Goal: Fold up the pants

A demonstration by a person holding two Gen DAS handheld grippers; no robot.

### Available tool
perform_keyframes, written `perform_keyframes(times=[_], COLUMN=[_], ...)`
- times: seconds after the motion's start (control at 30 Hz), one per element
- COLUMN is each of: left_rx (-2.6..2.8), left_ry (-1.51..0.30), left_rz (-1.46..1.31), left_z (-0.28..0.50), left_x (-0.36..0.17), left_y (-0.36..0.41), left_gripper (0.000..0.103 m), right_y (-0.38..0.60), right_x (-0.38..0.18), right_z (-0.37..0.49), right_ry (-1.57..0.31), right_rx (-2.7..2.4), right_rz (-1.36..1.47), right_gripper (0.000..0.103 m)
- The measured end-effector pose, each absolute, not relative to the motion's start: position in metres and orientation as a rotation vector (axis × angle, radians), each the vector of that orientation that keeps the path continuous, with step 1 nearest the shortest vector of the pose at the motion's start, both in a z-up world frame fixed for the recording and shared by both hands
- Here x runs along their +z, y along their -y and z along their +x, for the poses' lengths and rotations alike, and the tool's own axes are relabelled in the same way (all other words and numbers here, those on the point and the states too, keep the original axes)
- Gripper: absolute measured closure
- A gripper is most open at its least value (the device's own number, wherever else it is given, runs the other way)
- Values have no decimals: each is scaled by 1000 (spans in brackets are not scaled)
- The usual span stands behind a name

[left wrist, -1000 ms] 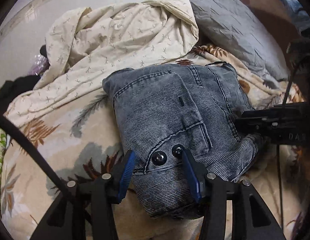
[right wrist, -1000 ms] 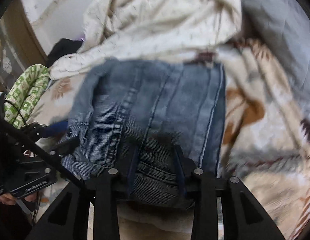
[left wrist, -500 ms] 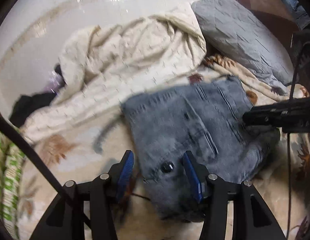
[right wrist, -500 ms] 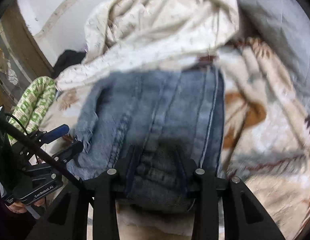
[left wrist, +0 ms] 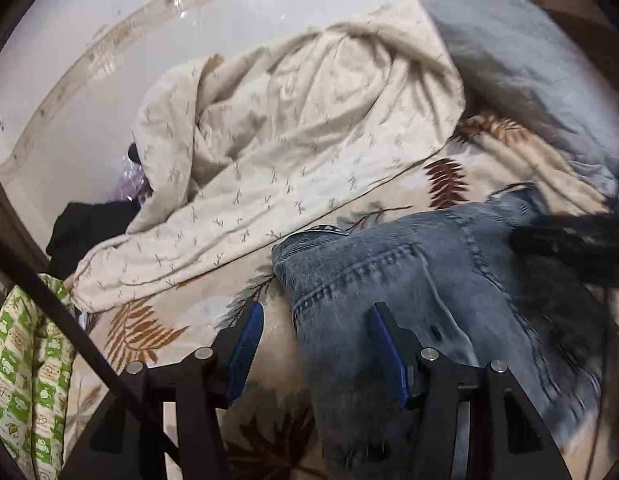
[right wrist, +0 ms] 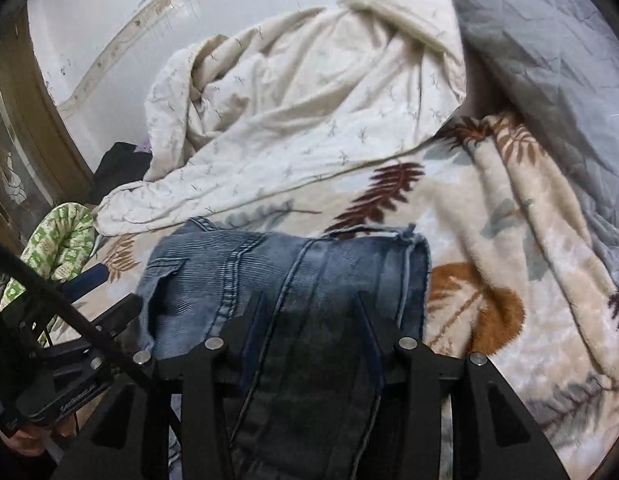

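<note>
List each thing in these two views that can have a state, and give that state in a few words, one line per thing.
jeans: folded into a compact stack, lying on the leaf-print blanket
left gripper: open, straddling the jeans' edge
right gripper: open, over the jeans
cream quilt: crumpled in a heap
grey pillow: lying flat, wrinkled
leaf-print blanket: spread out, rumpled

Ribbed, faded denim pants (right wrist: 293,276) lie on a fuzzy fleece blanket (right wrist: 489,240) beside glossy floor (left wrist: 109,92).
</note>
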State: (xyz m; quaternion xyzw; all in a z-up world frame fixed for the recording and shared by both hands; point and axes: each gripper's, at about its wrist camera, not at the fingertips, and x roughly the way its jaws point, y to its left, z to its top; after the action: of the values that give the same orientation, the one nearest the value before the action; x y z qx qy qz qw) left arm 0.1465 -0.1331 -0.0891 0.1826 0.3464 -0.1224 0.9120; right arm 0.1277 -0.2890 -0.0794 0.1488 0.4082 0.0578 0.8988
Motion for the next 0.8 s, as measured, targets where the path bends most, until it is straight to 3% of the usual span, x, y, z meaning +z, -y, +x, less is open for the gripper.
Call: perform_keyframes(times=[0.4, 0.57, 0.8], left_rx=[-174, -130, -117], left_ry=[-896, -926, -861], left_rz=[351, 255, 241], left_z=[194, 204, 184], left_x=[-130, -145, -129], left_y=[144, 129, 122], left_gripper=[26, 4, 4], right_y=[302, 303, 302], right_x=[-117, -122, -97], right_z=[155, 158, 135], right_ry=[-946, -960, -946], right_rx=[160, 160, 109], right_rz=[431, 457, 447], right_gripper=[49, 47, 47])
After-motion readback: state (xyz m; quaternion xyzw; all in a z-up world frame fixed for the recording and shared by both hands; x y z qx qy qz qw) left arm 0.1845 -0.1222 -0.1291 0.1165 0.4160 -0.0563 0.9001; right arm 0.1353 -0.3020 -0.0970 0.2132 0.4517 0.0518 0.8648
